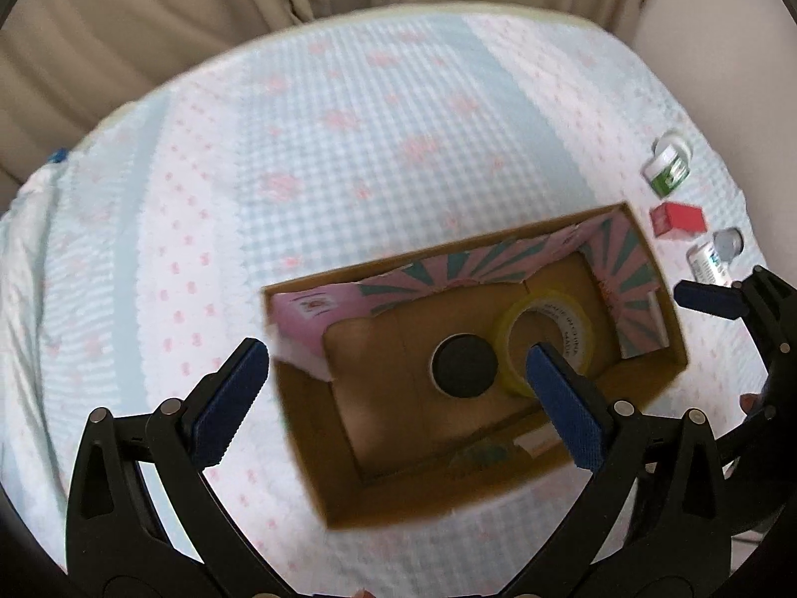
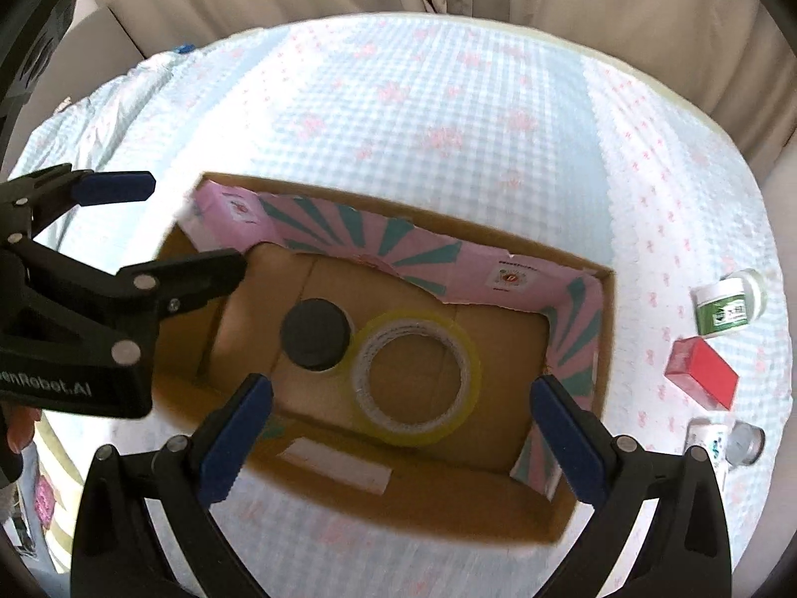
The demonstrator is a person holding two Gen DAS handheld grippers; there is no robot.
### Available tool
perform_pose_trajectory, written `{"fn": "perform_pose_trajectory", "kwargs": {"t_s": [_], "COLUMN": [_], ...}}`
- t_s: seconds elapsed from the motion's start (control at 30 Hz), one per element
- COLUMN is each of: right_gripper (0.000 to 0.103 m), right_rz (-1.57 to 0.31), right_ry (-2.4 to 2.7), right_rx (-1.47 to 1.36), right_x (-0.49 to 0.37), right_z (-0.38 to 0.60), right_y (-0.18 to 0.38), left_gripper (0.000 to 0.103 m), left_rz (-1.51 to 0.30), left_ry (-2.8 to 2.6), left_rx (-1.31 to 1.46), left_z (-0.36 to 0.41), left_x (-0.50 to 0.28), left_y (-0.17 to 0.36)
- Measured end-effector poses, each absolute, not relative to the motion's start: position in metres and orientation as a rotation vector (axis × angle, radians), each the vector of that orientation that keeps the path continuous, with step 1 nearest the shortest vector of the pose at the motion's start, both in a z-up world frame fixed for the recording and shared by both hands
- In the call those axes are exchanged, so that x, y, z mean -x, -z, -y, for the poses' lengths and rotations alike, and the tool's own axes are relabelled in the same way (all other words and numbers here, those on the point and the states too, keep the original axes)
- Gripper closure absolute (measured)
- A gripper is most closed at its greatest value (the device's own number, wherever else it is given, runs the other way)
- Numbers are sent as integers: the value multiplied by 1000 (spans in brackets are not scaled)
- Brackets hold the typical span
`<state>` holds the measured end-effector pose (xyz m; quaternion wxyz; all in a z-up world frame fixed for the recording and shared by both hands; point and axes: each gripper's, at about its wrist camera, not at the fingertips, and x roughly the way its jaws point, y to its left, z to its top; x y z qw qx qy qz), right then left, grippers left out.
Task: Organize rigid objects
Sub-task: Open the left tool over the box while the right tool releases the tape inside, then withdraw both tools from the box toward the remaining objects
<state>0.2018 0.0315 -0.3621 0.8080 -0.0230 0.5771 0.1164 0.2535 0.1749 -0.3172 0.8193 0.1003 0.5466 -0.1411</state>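
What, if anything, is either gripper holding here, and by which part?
Nothing is held. The left gripper and right gripper both have open, empty jaws above the cardboard box; the tape roll and black disc lie inside it.

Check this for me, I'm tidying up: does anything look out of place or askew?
Four items still lie on the bedspread outside the cardboard box: a green jar tipped on its side, a red box, a white tube and a small silver jar. Inside, the tape roll and black disc lie flat.

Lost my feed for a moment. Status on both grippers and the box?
Left gripper and right gripper open, empty, above cardboard box. Tape roll and black disc inside. Green jar and red box still outside.
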Motion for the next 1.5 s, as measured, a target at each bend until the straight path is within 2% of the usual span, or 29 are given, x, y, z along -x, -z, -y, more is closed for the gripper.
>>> {"fn": "perform_pose_trajectory", "kwargs": {"t_s": [0.3,0.5,0.97,1.27,1.5], "right_gripper": [0,0,0,0,0], "right_rz": [-1182,-1082,-975,-976,-1006], "right_ry": [-173,-72,157,189,149], "right_rx": [-23,-60,-135,-167,-140], "right_x": [-157,-117,-56,-32,-35], "right_z": [-27,-9,77,181,253], "right_y": [258,198,141,155,182], "left_gripper": [0,0,0,0,0], "left_rz": [-1012,-918,-903,-884,-883], "left_ry": [175,194,353,330,428], "left_rx": [-134,-118,-103,-130,-276], "left_z": [-208,-213,-128,-35,81], "left_x": [-193,-155,-125,-124,-151], "left_y": [200,157,137,140,170]}}
